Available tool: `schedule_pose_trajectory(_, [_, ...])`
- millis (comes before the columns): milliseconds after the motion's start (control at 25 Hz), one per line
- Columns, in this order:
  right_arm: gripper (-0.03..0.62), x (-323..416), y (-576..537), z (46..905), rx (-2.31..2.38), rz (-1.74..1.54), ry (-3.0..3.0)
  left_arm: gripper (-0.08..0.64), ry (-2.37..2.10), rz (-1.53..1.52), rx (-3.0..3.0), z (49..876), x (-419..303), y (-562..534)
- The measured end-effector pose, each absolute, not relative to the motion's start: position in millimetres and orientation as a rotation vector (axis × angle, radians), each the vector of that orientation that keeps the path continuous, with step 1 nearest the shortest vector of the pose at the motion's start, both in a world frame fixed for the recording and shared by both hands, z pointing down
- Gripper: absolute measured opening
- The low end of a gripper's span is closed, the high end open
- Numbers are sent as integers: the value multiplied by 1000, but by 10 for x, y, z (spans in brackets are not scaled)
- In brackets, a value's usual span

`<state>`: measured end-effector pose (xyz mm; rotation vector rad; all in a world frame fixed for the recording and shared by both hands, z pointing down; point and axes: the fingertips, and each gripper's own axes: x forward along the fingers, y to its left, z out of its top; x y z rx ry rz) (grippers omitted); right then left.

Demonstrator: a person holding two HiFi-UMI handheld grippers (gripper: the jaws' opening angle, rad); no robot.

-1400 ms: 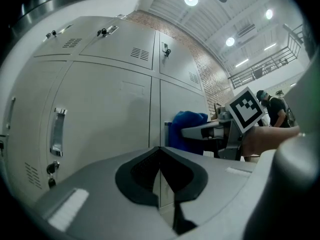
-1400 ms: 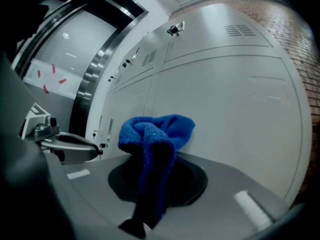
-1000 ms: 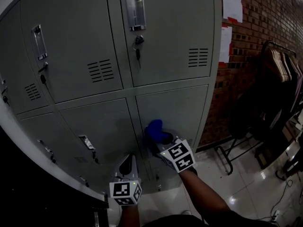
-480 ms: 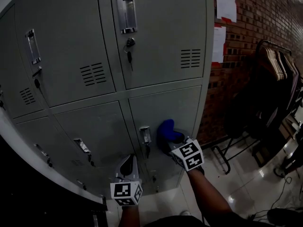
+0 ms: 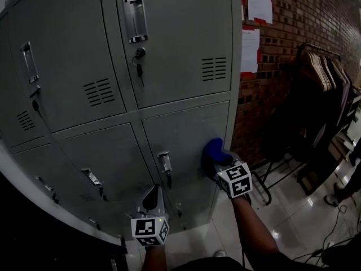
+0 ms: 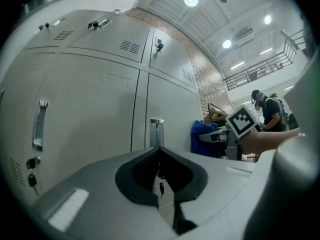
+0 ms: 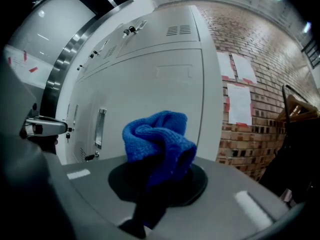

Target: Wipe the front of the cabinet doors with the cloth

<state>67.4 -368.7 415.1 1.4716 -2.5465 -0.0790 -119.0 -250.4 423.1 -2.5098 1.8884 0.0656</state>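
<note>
The blue cloth (image 5: 213, 150) is bunched in my right gripper (image 5: 218, 161), which is shut on it. The cloth is pressed to the lower right cabinet door (image 5: 186, 130), near that door's right edge and to the right of its handle (image 5: 164, 162). In the right gripper view the cloth (image 7: 157, 136) bulges out of the jaws against the grey door (image 7: 165, 89). My left gripper (image 5: 150, 198) hangs low in front of the lower doors, its jaws together and holding nothing. The left gripper view shows the handle (image 6: 156, 132) and the cloth (image 6: 201, 136) beyond it.
Upper doors carry handles and a hanging key (image 5: 139, 68). A brick wall (image 5: 293, 16) with posted papers (image 5: 259, 1) adjoins the cabinet's right side. A rack of hangers (image 5: 322, 75) stands on the glossy tiled floor (image 5: 293, 222). A person (image 6: 267, 111) stands far off.
My right gripper has slid the cloth to the right across the lower door, from beside the handle to near the door's right edge. The left gripper has stayed put.
</note>
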Motion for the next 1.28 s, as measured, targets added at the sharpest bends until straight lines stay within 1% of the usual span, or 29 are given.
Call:
schedule_pose_trajectory(280, [52,1002,-3765,4200,1552,-53,-2493,12,1876,57,-2520,4238,-1108,-2530])
schedule_pose_trajectory(560, [52,1019,-3725,4197,1547,-51,-2511,12,1882,50,-2517,4254,-1095,-2522])
schedule_pose_trajectory(720, [52,681,-3553,4153,1449,-65,-2600,12,1886,47,-2512,4257,-1120,-2513])
schedule_pose_trajectory(960, [52,-133,-3250,4405,1216,-11,-2731,12,1925,51,-2488,4264,-1247,-2462])
schedule_pose_trajectory(1280, [52,-673,-3217,4650,1118,-55,-2700,12,1973,41,-2448,4279,-1464,-2355])
